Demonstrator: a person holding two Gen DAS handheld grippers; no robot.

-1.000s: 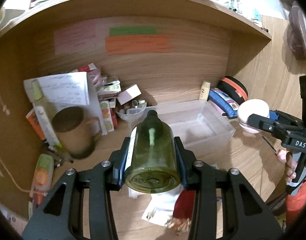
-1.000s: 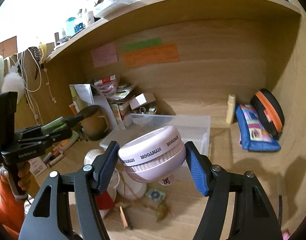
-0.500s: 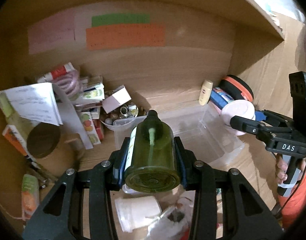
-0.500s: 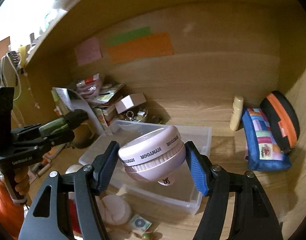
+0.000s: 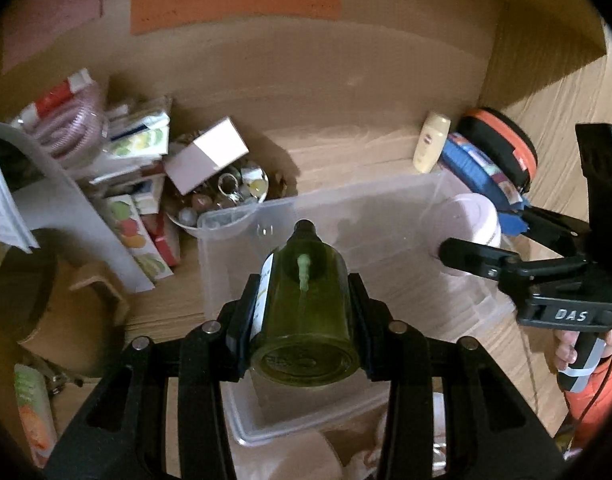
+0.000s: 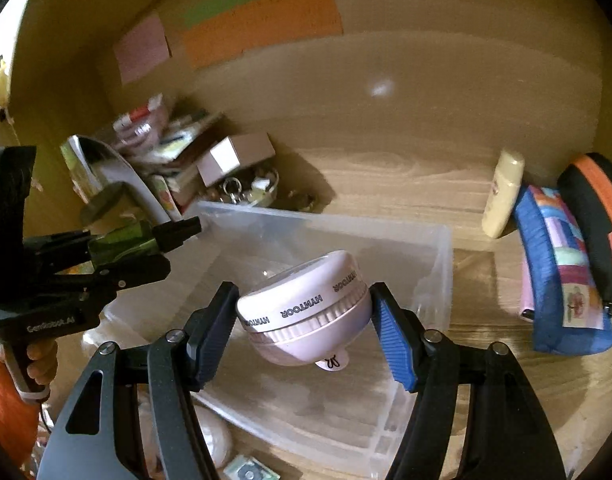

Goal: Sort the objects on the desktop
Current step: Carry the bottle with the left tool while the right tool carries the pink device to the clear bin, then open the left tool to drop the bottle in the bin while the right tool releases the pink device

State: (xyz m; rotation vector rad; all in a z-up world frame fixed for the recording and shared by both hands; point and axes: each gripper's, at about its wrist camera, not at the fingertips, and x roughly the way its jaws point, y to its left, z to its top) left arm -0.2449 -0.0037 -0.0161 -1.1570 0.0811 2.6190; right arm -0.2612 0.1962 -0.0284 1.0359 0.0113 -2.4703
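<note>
The left gripper (image 5: pixel 304 304) clamps a green bottle (image 5: pixel 306 312) over the clear bin (image 6: pixel 433 240), while only the right view shows the right gripper (image 6: pixel 304 316) gripping the lettered pink jar (image 6: pixel 306 308) above it.

My left gripper (image 5: pixel 304 300) clamps a green bottle (image 5: pixel 304 312), cap pointing away, over the clear plastic bin (image 5: pixel 385 208). At right, my right gripper (image 5: pixel 471 236) holds a pale pink round case (image 5: pixel 471 218) above the bin's right wall. A brown mug (image 5: pixel 46 300) stands left.
</note>
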